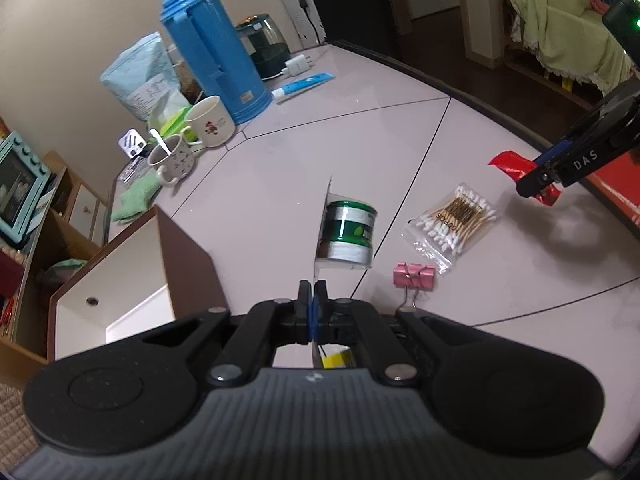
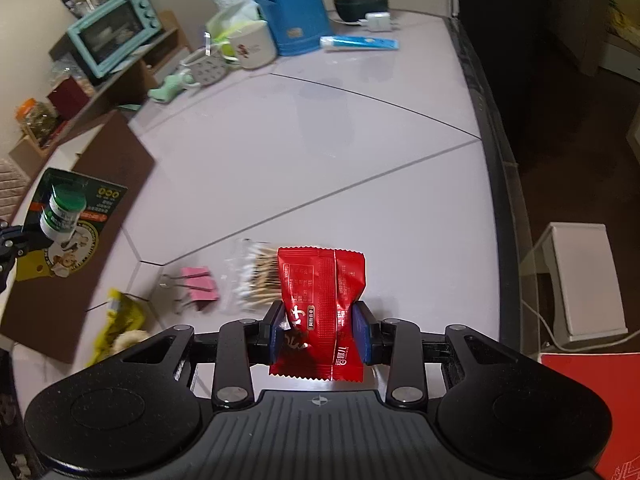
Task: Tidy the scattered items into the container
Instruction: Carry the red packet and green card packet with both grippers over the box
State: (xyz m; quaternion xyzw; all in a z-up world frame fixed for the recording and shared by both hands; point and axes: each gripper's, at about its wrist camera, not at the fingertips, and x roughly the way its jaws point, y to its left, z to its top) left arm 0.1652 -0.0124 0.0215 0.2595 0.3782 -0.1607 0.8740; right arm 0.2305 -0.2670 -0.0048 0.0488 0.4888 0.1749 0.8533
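Pinching a thin blister card (image 1: 325, 232) edge-on, the left hand-held gripper (image 1: 311, 300) is clenched — stiff backing, light, bottle-heavy ahead. Right hand-held gripper (image 2: 319, 330) grasps a red sachet (image 2: 320, 312) mid-body — soft, slick foil. Container (image 1: 132, 276) sits left.

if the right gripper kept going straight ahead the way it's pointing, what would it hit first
Probably the bag of cotton swabs on the table, lying just beyond the red packet clamped in the right gripper; depth is hard to judge in this fisheye view.
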